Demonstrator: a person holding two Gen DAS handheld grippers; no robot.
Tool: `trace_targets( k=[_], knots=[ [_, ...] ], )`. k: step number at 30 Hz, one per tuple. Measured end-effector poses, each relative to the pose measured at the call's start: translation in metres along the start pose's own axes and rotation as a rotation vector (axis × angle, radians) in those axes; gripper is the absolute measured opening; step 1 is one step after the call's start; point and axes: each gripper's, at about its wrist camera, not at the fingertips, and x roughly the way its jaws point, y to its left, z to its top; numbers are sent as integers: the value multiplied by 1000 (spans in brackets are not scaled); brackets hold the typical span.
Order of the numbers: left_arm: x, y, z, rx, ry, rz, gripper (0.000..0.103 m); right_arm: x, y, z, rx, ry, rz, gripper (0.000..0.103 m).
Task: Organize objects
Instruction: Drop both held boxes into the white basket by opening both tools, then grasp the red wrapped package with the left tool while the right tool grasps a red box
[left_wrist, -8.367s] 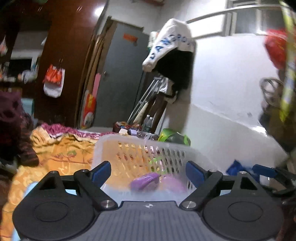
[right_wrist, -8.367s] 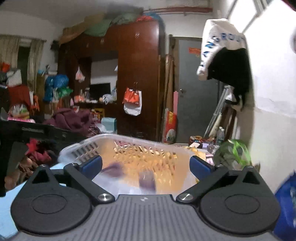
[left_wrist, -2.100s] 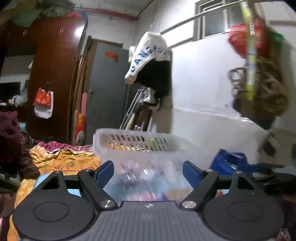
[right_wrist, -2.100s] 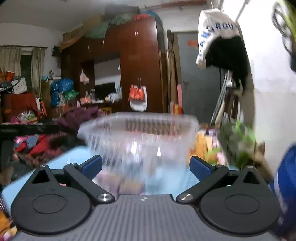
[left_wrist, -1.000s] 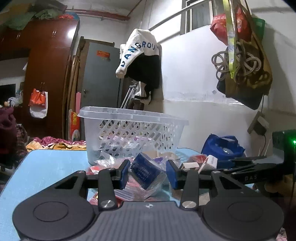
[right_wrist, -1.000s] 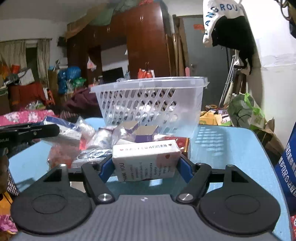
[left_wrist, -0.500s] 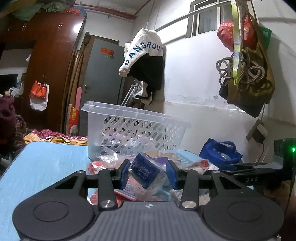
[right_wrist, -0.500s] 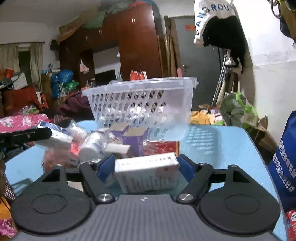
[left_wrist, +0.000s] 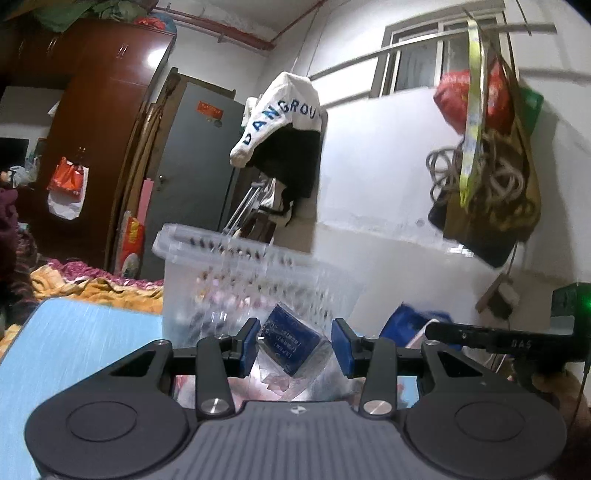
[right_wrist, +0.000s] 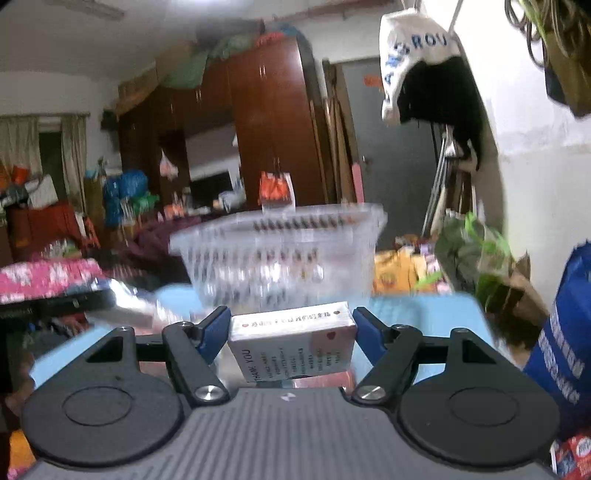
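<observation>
1. Ahead of the left wrist camera: left gripper (left_wrist: 294, 349) clamped on a clear plastic packet (left_wrist: 291, 354) with a dark blue label, blue pads pressing it from both sides.
2. Beyond the packet: translucent slotted basket (left_wrist: 255, 280), blurred, standing on the light blue table (left_wrist: 81, 332); pale shapes inside, too smeared to name.
3. To the right in the same view: black body of the right gripper (left_wrist: 491, 343) reaching across, with a blue bag (left_wrist: 406, 321) behind it by the white wall.
4. Higher up: white and black garment (left_wrist: 288, 140) hanging near the grey door (left_wrist: 192, 177); coiled rope and bags (left_wrist: 484, 177) hung on the wall at right.
5. Ahead of the right wrist camera: right gripper (right_wrist: 291, 334) closed on a white box (right_wrist: 293, 341) printed "THANK YOU", held level between the blue pads.
6. Past the box: same basket (right_wrist: 280, 251), motion-blurred, on the blue table (right_wrist: 417, 314).
7. Left in that view: left gripper (right_wrist: 55, 302) carrying its crinkled packet (right_wrist: 125, 301), raised above the table edge.
8. Right edge: blue bag (right_wrist: 565, 325) with white lettering; a green plastic bag (right_wrist: 472, 251) farther back.
</observation>
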Motion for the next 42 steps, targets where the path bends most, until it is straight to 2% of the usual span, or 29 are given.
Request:
trace_targets(
  k=[3,6,8,10,12,13,15,17,20,23,26,29,33,38,42],
  knots=[
    [19,4,39,-19,-21,-24,46,14,4,38,-15,-63,23,75],
    [48,9,80,-43,-26,-15,46,47,13,81,-72,-104,10,75],
    [73,13,102,-45,-15,26,46,74,14,102,-73,-92,24,75],
    [99,22,114,-78,17,90,47,104,12,115,-84,-55,-11,75],
    [122,31,115,-103,64,106,62,120,10,113,-83,-39,-24,78],
    [132,35,112,-121,100,101,78,128,9,113,-87,-25,-33,90],
    [135,36,104,-122,132,102,80,127,8,108,-95,-14,-50,99],
    [116,29,98,-79,86,101,80,105,6,100,-96,-36,-41,103],
    [76,18,85,-37,33,79,83,66,-5,81,-47,-55,3,103],
    [36,10,59,-1,22,122,88,44,-19,48,-27,-8,0,103],
    [5,12,24,16,68,162,88,44,-35,9,-14,109,-44,103],
    [-13,18,-4,10,165,190,88,50,-51,-19,33,190,-22,103],
    [-12,13,-20,59,240,195,88,47,-57,-34,78,220,15,103],
    [6,5,-37,139,336,175,88,49,-48,-36,32,245,18,103],
    [10,10,-43,138,358,168,88,55,-41,-40,-14,289,27,103]
  ],
)
